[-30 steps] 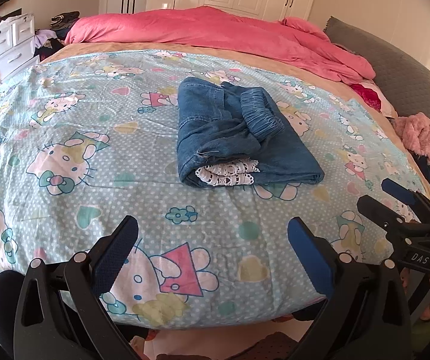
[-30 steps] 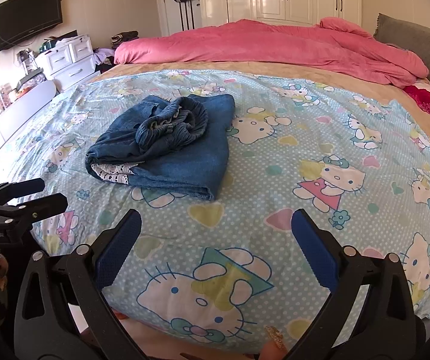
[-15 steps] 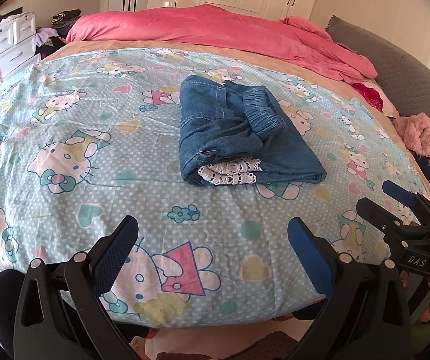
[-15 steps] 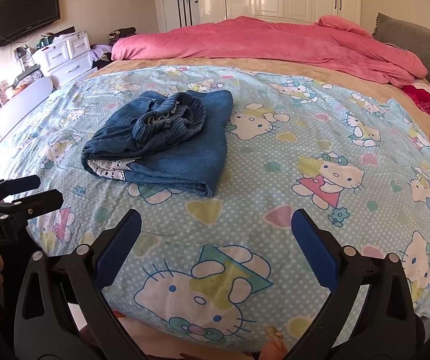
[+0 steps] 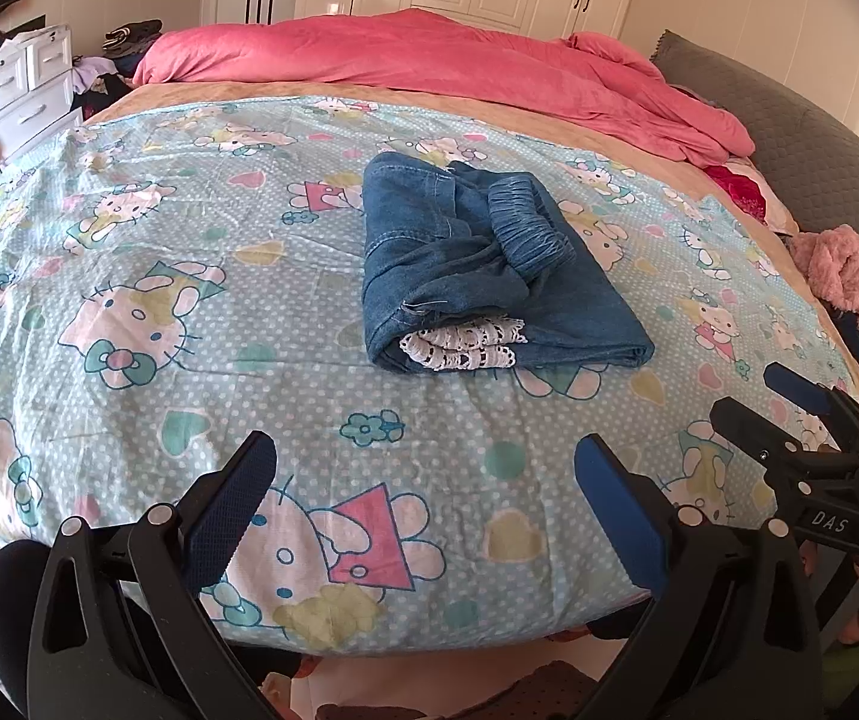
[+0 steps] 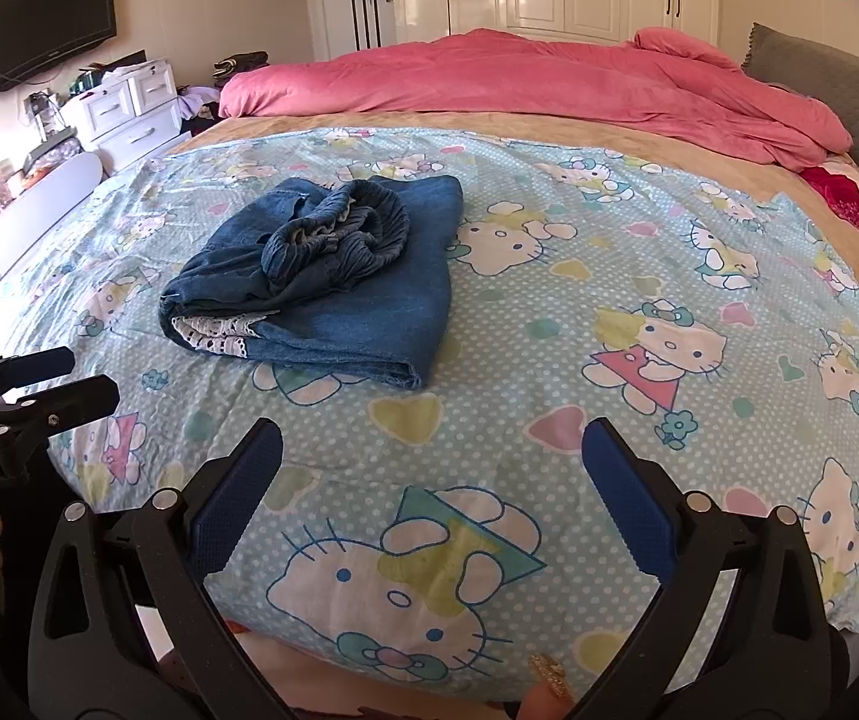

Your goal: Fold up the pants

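Observation:
The blue denim pants lie folded in a compact bundle on the cartoon-print sheet, white lace hem showing at the near end and the elastic waistband bunched on top. They also show in the right wrist view. My left gripper is open and empty, held near the bed's front edge, well short of the pants. My right gripper is open and empty, also back at the front edge, to the right of the pants. Each gripper shows at the edge of the other's view.
A pink duvet is heaped across the far side of the bed. A grey headboard and a pink fluffy item are at the right. White drawers and a wall TV stand at the left.
Both grippers have drawn back slightly from the bed and stay open. The folded pants have not moved.

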A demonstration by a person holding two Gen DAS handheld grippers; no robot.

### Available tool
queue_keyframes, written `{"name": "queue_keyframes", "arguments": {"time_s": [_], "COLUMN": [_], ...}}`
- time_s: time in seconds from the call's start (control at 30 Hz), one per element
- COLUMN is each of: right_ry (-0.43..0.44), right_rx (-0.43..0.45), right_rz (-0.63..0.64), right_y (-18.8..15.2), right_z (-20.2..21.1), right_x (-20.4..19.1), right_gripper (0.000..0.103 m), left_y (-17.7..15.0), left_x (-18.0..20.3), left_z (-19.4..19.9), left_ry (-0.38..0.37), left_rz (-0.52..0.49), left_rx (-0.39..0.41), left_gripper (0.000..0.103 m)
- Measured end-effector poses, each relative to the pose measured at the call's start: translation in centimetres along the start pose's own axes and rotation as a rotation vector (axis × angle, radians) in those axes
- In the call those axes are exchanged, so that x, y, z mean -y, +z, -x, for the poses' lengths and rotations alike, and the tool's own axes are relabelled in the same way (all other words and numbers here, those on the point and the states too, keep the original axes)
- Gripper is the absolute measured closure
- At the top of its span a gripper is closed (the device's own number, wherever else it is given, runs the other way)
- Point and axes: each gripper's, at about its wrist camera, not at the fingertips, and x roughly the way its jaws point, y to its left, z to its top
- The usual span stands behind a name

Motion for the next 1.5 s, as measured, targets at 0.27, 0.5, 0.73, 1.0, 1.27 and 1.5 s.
{"name": "queue_keyframes", "arguments": {"time_s": [0.27, 0.5, 0.73, 1.0, 1.27, 1.5], "right_ry": [-0.004, -0.006, -0.006, -0.006, -0.015, -0.047], "right_rx": [-0.003, -0.008, -0.009, -0.011, -0.014, -0.011], "right_rz": [-0.002, -0.001, -0.003, -0.003, -0.011, -0.040], "right_y": [-0.1, -0.1, -0.2, -0.2, -0.3, 0.0], "right_z": [0.0, -0.1, 0.0, 0.0, -0.3, -0.7], "right_x": [-0.1, -0.1, -0.1, -0.1, 0.2, 1.7], "right_gripper": [0.009, 0.009, 0.009, 0.009, 0.009, 0.009], "left_y": [-0.1, -0.2, -0.2, -0.1, -0.1, 0.6], "left_x": [0.0, 0.3, 0.3, 0.3, 0.2, -1.0], "left_z": [-0.2, -0.2, -0.3, -0.1, -0.2, -0.3], "left_ry": [0.004, 0.012, 0.019, 0.020, 0.019, 0.061], "left_rz": [-0.009, -0.022, -0.025, -0.022, -0.023, 0.005], "left_rx": [-0.015, -0.016, -0.016, -0.013, -0.022, -0.021], "left_gripper": [0.004, 0.004, 0.004, 0.004, 0.004, 0.004]}}
